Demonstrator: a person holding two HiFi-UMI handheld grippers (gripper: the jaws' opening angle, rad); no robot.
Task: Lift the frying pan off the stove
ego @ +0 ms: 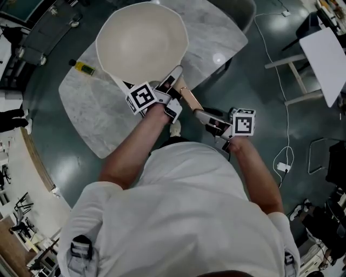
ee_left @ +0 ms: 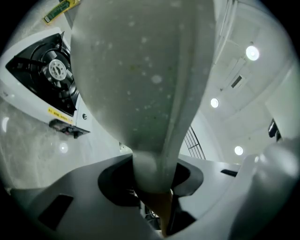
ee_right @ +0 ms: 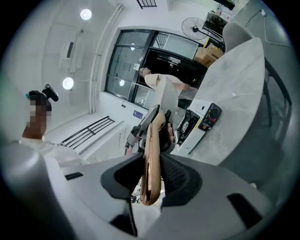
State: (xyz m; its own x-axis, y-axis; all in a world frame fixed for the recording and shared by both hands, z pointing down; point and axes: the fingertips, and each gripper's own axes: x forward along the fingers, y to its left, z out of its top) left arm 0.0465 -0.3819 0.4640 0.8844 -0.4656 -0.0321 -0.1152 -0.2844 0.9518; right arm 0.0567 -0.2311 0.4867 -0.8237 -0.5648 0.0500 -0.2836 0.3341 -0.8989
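The cream frying pan [ego: 141, 40] hangs in the air above the marble table [ego: 102, 116], its wooden handle [ego: 190, 99] running back toward me. My left gripper [ego: 175, 92] is shut on the handle's neck right behind the bowl; in its own view the left gripper [ee_left: 152, 187] pinches that neck below the pan's pale underside [ee_left: 136, 70]. My right gripper [ego: 208, 120] is shut on the handle's far end, and the right gripper [ee_right: 152, 183] shows the wooden handle [ee_right: 151, 154] upright between its pads. The white stove [ee_left: 47, 79] sits on the table below, hidden under the pan in the head view.
A small yellow-green bottle [ego: 84, 67] lies on the table left of the pan. The stove's control knob [ee_right: 213, 114] faces the table edge. A chair [ego: 243, 13] stands at the far side, a white side table [ego: 324, 57] at the right, and cables [ego: 286, 130] cross the dark floor.
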